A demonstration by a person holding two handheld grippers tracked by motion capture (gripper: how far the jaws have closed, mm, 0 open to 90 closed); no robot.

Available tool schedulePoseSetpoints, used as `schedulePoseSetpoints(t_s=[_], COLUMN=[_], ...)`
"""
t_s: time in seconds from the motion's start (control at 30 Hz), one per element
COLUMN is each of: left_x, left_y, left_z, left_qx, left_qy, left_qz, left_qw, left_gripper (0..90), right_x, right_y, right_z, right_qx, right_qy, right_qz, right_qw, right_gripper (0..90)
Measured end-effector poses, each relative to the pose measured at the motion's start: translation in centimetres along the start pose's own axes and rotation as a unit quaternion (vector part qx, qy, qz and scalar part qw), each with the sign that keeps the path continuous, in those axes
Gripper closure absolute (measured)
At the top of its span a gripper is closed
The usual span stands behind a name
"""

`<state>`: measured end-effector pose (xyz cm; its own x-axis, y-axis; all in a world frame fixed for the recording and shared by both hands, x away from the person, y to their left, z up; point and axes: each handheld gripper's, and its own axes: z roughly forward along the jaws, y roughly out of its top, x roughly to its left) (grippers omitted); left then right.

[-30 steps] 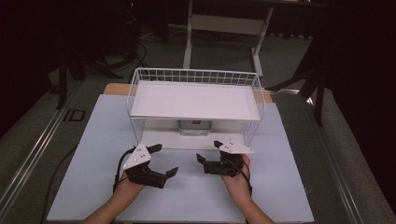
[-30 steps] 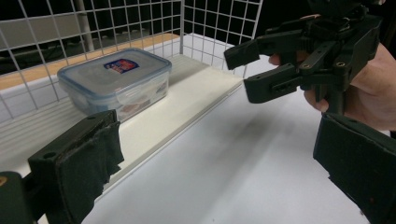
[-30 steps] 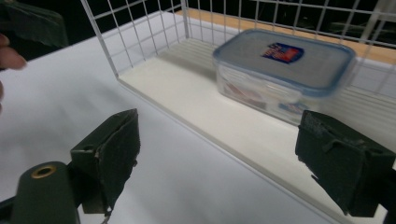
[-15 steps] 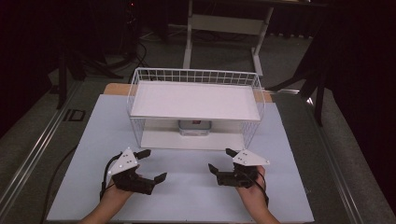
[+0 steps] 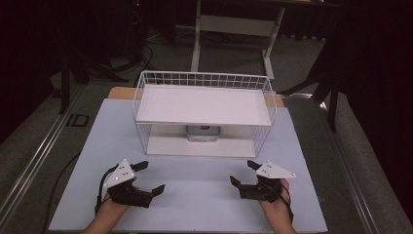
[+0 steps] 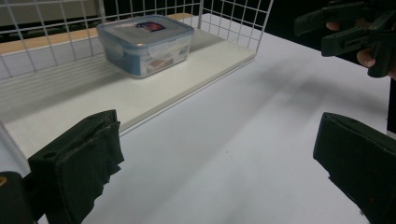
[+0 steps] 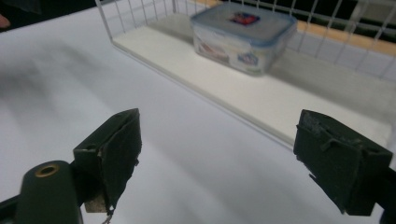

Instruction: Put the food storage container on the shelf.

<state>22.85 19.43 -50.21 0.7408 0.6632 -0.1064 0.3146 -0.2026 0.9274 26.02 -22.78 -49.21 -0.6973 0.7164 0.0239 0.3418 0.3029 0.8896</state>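
A white wire rack [image 5: 204, 78] stands mid-table with a white top board and a lower board. On the lower board, towards the back, sits a clear plastic box with a blue lid [image 5: 203, 132] [image 6: 145, 43] [image 7: 243, 35]. My left gripper [image 5: 150, 176] [image 6: 217, 158] rests low over the table in front of the rack's left end, open and holding nothing. My right gripper [image 5: 243, 173] [image 7: 219, 149] is in front of the rack's right end, also open with nothing between its jaws. The right gripper [image 6: 355, 32] also appears at the top right of the left gripper view.
The white tabletop [image 5: 195, 200] spreads between the two grippers and up to the rack's front. A wooden strip [image 5: 119, 92] shows behind the rack. Grey floor and a dark stand [image 5: 234, 29] lie beyond the table.
Both grippers have moved apart, the left one leftward and the right one rightward, and slightly back towards the near edge. Both stayed open.
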Motion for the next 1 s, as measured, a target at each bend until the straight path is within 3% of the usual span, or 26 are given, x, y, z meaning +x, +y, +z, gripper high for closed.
schedulePoseSetpoints(t_s=[0.2, 0.4, 0.47, 0.6, 0.73, 1.0], left_x=[0.7, 1.2, 1.4, 1.9, 2.3, 2.4], left_y=[-0.4, -1.0, -1.2, -1.6, -2.0, -2.1], left_z=[-0.9, -1.7, -1.7, -1.6, -1.3, -0.9], left_qx=[0.013, 0.009, 0.008, 0.008, 0.007, 0.005], left_qy=[0.011, 0.016, 0.010, 0.013, 0.015, 0.007], left_qz=[0.014, 0.001, 0.001, -0.007, -0.018, -0.032], left_qw=[0.9998, 0.9998, 0.9999, 0.9999, 0.9997, 0.9995], left_gripper=[1.9, 1.9, 1.9, 1.9, 1.9, 1.9], right_x=[-0.8, -1.5, -2.0, -2.6, -3.0, -3.3], right_y=[-0.7, -1.5, -2.1, -2.4, -3.0, -3.4], right_z=[-1.0, -1.8, -2.2, -2.4, -2.4, -2.5], right_qx=[0.011, 0.008, -0.002, 0.005, 0.001, 0.004], right_qy=[-0.006, -0.011, -0.012, -0.021, -0.020, -0.025], right_qz=[-0.003, 0.009, 0.022, 0.021, 0.037, 0.038], right_qw=[0.9999, 0.9999, 0.9997, 0.9995, 0.9991, 0.9990], right_gripper=[15.0, 15.0, 15.0, 14.9, 15.0, 15.0])
